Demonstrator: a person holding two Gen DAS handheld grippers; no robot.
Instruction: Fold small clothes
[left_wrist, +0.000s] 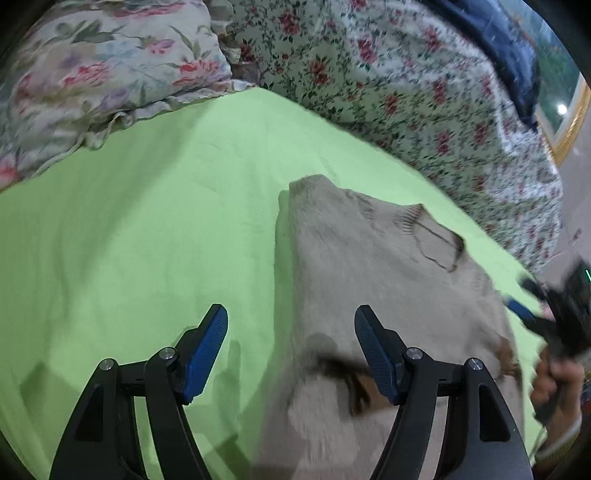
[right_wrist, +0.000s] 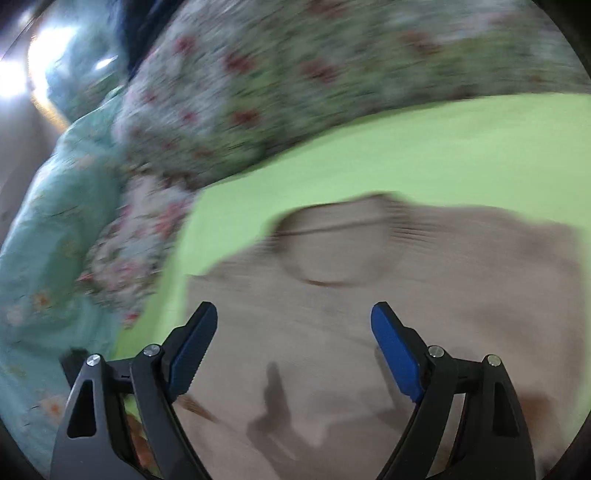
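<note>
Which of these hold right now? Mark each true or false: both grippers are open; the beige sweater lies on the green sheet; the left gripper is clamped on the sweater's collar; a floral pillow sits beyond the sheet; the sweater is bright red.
1. Both grippers are open: true. The left gripper and the right gripper hold nothing.
2. The beige knitted sweater lies on the light green sheet: true.
3. The left gripper is clamped on the ribbed collar: false. It hovers open, apart from the collar.
4. A floral pillow sits beyond the sheet: true.
5. The sweater is bright red: false. It is beige.
</note>
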